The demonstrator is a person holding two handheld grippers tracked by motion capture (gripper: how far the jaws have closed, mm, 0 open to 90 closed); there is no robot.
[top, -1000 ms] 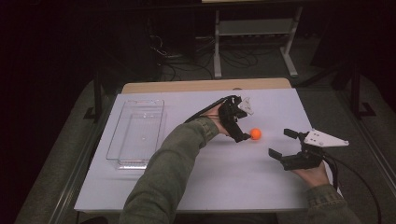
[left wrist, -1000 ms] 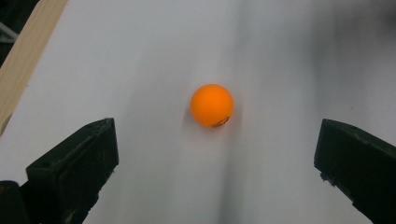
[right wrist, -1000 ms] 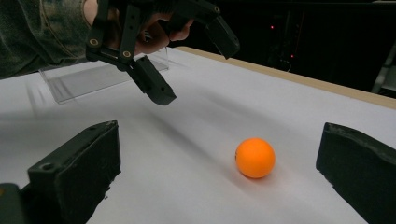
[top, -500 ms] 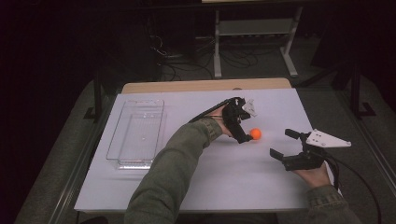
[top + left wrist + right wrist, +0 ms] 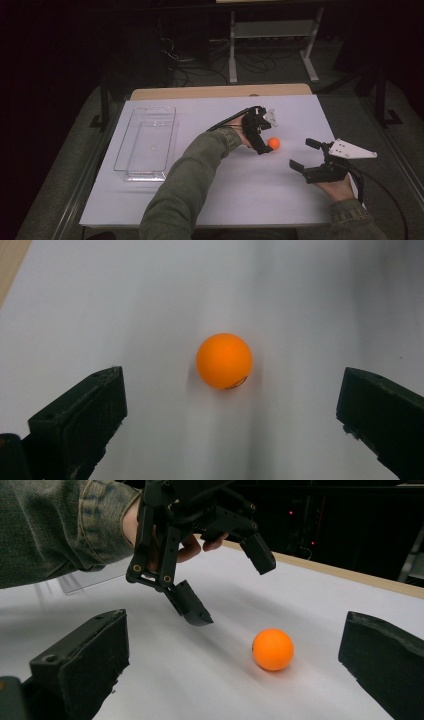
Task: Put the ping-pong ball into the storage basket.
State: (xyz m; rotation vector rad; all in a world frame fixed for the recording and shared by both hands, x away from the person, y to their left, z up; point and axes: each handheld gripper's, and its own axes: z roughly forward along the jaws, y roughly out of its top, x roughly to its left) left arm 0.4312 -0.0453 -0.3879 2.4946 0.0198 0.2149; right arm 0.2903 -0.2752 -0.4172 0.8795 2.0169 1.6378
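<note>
Two claws over a white table point(image 5: 210, 200) from above, left claw point(image 5: 266, 131) spread beside the small orange ball point(image 5: 273, 143) right of centre, right claw point(image 5: 303, 154) spread near the right edge, clear rectangular plastic tray point(image 5: 146, 143) by the left edge; left gripper view, ball point(image 5: 224, 361) between wide jaws, untouched; right gripper view, ball point(image 5: 272, 649) apart from the left claw point(image 5: 227, 584).

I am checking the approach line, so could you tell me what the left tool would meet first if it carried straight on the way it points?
Most likely the orange ball: it lies centred ahead of the open left tool on the white table, nothing between.
</note>
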